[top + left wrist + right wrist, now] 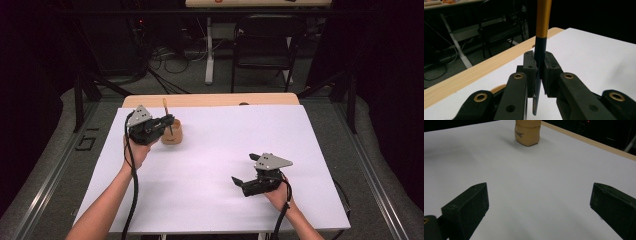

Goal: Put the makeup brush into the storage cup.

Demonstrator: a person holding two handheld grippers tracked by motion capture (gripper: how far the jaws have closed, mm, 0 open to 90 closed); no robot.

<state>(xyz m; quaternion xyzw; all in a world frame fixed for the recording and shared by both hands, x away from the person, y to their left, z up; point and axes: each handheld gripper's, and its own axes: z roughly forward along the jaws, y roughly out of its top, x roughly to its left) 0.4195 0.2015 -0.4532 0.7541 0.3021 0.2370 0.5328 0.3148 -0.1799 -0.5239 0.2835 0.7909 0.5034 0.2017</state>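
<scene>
A white-topped table (210, 165) with a pale wooden far edge stands in a dark room. A person's forearms reach in from the near side, each hand holding a black claw. The right claw (243, 181) hovers low over the near right of the table, its jaws spread wide with nothing between them. The left claw (169, 120) is clamped on a brush (541, 37) with a gold-and-dark handle, held upright over a small tan pot (171, 134) at the far left.
</scene>
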